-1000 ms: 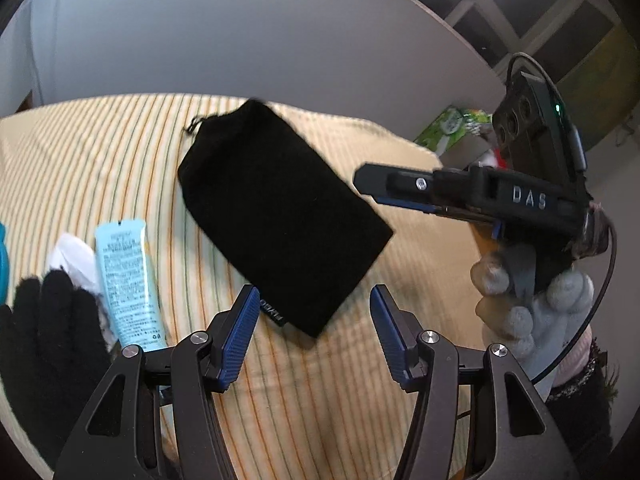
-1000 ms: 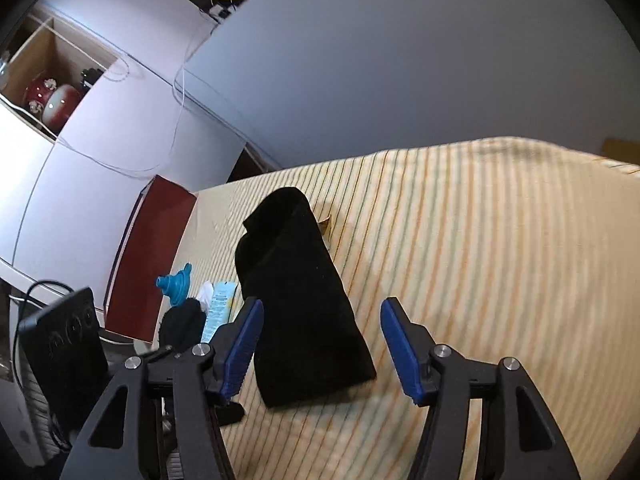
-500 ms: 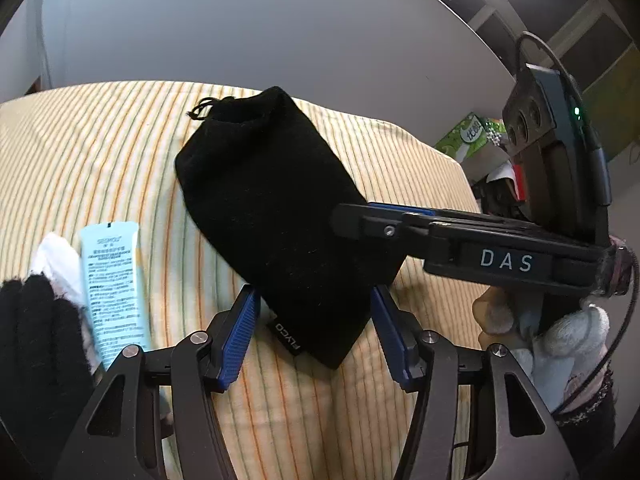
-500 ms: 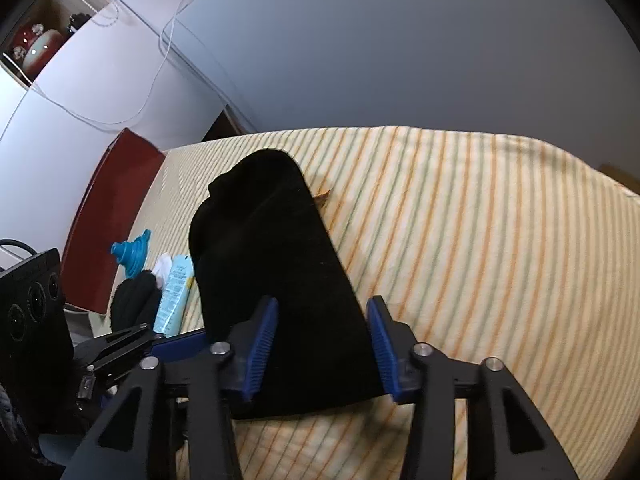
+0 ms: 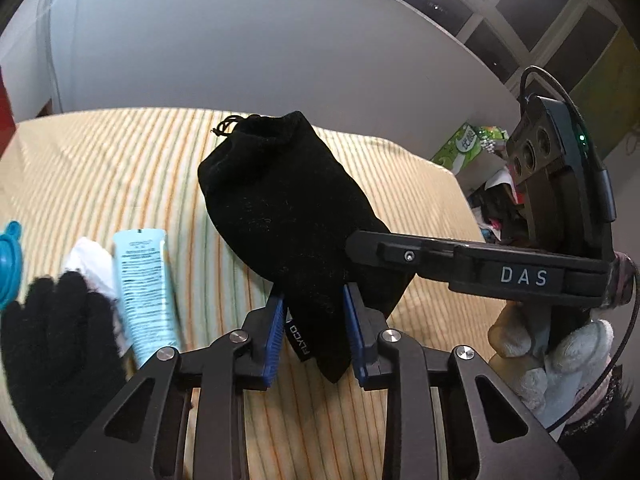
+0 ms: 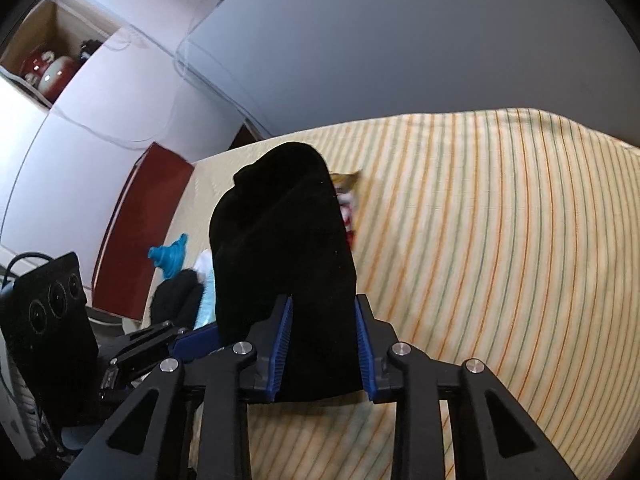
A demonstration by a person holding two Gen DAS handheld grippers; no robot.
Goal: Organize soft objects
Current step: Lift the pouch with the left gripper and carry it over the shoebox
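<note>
A black drawstring pouch (image 5: 280, 208) lies on the striped cloth (image 5: 120, 176), its near end bunched and raised. My left gripper (image 5: 314, 296) is closing, and its blue pads press on the pouch's near corner by the label. My right gripper (image 5: 356, 246) comes in from the right, held by a gloved hand (image 5: 560, 352). In the right wrist view the right gripper (image 6: 323, 300) is also closing, its pads pinching the pouch (image 6: 280, 240) at its near edge. The left gripper (image 6: 180, 344) shows at the lower left there.
A black glove (image 5: 52, 340), a light blue tube (image 5: 144, 292), a white cloth (image 5: 88, 260) and a teal object (image 5: 10, 256) lie left of the pouch. A colourful packet (image 6: 346, 200) peeks out at the pouch's far right edge. A red panel (image 6: 140, 232) stands beyond the table's left edge.
Both grippers moved in over the pouch's near end and closed on it. The pouch has bunched and risen, and a colourful packet now shows beside it.
</note>
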